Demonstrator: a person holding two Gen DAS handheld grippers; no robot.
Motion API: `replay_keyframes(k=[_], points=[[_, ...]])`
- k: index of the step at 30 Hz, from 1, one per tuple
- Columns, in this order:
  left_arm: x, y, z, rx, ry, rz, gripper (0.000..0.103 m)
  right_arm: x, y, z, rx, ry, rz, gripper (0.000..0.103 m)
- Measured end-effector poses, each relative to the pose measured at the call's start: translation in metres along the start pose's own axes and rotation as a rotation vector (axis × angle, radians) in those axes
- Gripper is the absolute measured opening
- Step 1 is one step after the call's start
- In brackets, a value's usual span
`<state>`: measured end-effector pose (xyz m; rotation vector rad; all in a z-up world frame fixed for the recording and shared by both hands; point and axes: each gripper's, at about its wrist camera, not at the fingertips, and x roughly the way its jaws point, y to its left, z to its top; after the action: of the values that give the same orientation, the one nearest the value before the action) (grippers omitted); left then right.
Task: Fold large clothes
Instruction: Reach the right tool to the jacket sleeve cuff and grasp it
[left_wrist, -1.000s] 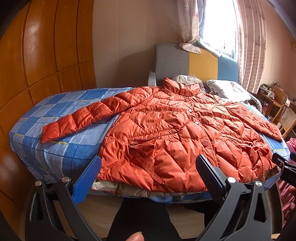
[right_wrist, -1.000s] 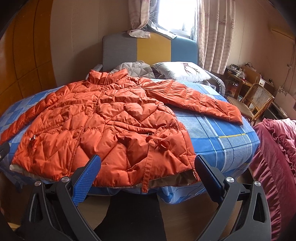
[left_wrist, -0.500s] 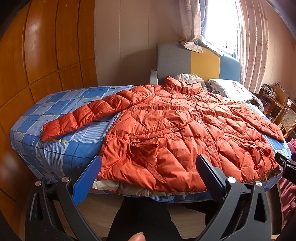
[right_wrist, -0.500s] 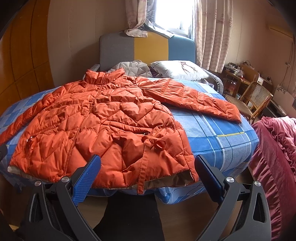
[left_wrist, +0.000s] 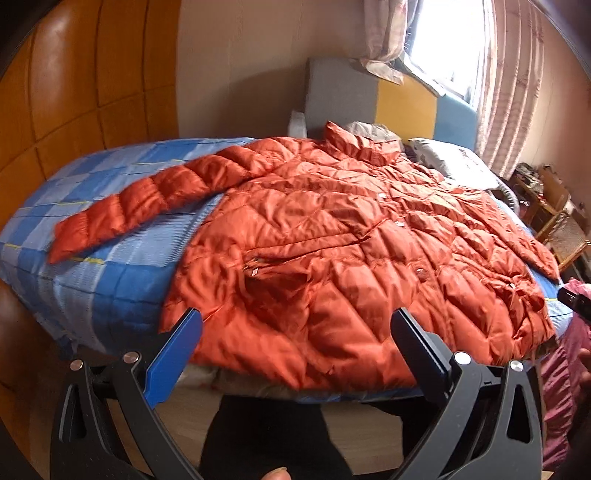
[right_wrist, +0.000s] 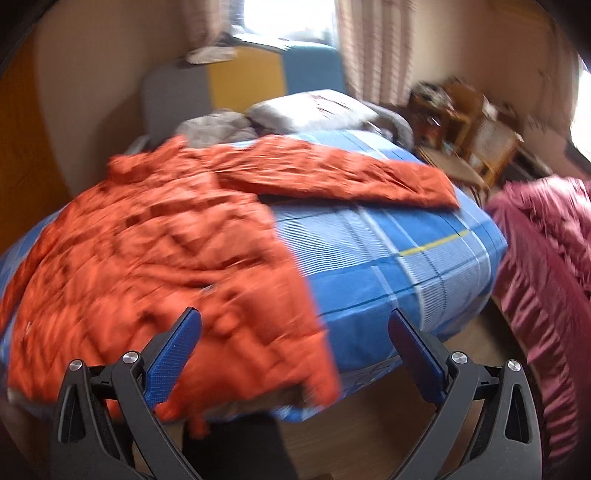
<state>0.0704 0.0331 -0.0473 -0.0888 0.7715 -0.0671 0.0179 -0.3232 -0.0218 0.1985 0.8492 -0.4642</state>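
Here's the puffy orange quilted jacket (left_wrist: 332, 251), spread flat and front-up across the bed with the blue checked sheet (left_wrist: 110, 280), collar toward the grey, yellow and blue headboard (left_wrist: 369, 99). One sleeve (left_wrist: 147, 206) stretches out over the sheet on the left side of the left wrist view; the other sleeve (right_wrist: 332, 177) lies angled across the blue sheet in the right wrist view. The jacket's hem hangs at the near edge of the bed.

The left tongs (left_wrist: 295, 347) are spread wide, gripping nothing, hovering just in front of the hem, apart from the fabric. The right tongs (right_wrist: 295, 343) are likewise wide apart and empty, hanging over the near right corner of the jacket and the bare sheet beside it; that view is blurred, so fine detail is lost.

A grey pillow (right_wrist: 310, 110) sits by the headboard, a wicker chair (right_wrist: 487, 144) stands past the bed, and a crimson ruffled cover (right_wrist: 546, 280) drapes at the right.
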Motion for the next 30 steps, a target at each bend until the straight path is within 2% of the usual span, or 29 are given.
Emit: replay_keyframes(k=[3,5,8,12,15,20,23,24,26,28,30], points=[[0.015,-0.006,0.014,0.023,-0.010,-0.001,0.101,0.033,-0.036,0.021,0.111,0.037,-0.029,0.100],[0.025,-0.010,0.024,0.040,-0.006,-0.007,0.101,0.059,-0.067,0.037,0.205,0.063,-0.050,0.085],[0.042,-0.017,0.038,0.069,-0.004,0.007,0.101,0.096,-0.111,0.057,0.333,0.094,-0.079,0.072],[0.069,-0.024,0.056,0.095,0.007,0.026,0.101,0.136,-0.160,0.078,0.493,0.114,-0.088,0.060],[0.091,-0.028,0.067,0.097,0.023,0.036,0.101,0.161,-0.188,0.091,0.601,0.117,-0.093,0.056],[0.126,-0.031,0.088,0.093,0.052,0.033,0.101,0.199,-0.222,0.104,0.775,0.115,-0.034,0.056],[0.149,-0.030,0.105,0.084,0.073,0.022,0.101,0.208,-0.229,0.113,0.823,0.078,-0.053,0.055],[0.157,-0.029,0.110,0.083,0.078,0.021,0.101,0.210,-0.230,0.116,0.839,0.069,-0.061,0.051],[0.175,-0.025,0.121,0.068,0.100,0.026,0.101,0.216,-0.234,0.120,0.853,0.075,-0.073,0.028],[0.194,-0.020,0.132,0.046,0.132,0.019,0.101,0.220,-0.238,0.124,0.862,0.085,-0.082,0.016],[0.208,-0.012,0.138,0.015,0.159,0.030,0.101,0.224,-0.240,0.129,0.858,0.096,-0.090,0.012]])
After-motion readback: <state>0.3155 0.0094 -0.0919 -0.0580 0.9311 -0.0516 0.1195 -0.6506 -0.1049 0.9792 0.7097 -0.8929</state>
